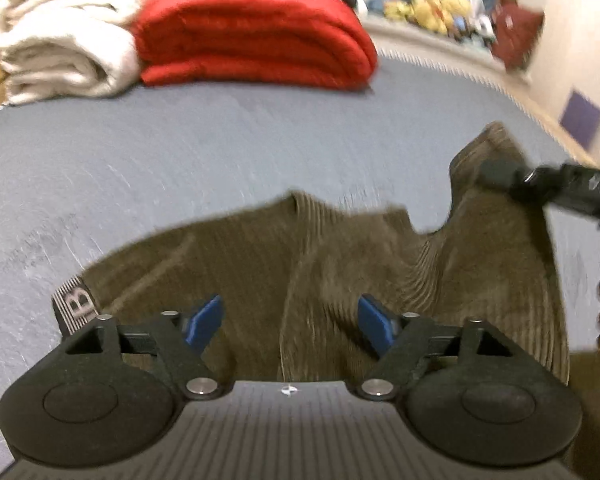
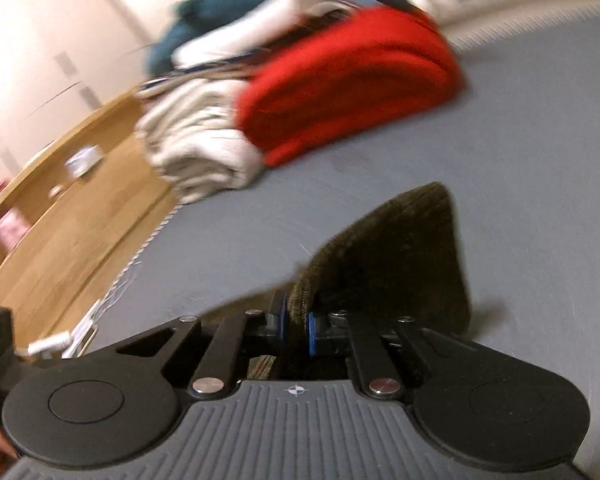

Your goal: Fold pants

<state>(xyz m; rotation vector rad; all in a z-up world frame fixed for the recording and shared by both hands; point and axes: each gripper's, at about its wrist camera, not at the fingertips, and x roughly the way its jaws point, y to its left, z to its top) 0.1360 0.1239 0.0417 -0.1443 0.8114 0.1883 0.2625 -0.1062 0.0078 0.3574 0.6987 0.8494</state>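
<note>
Corduroy pants (image 1: 284, 276) lie crumpled on grey bed (image 1: 180, 152).
Right gripper (image 2: 294, 322) clamps a raised fabric corner; left gripper (image 1: 290, 322) hovers wide apart above, apparently touching nothing, though blurred.

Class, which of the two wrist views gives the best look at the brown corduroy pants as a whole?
The left wrist view: it shows the brown corduroy pants spread across the grey bed cover, one corner lifted by the right gripper. The right wrist view shows only that pinched corner, blurred.
</note>
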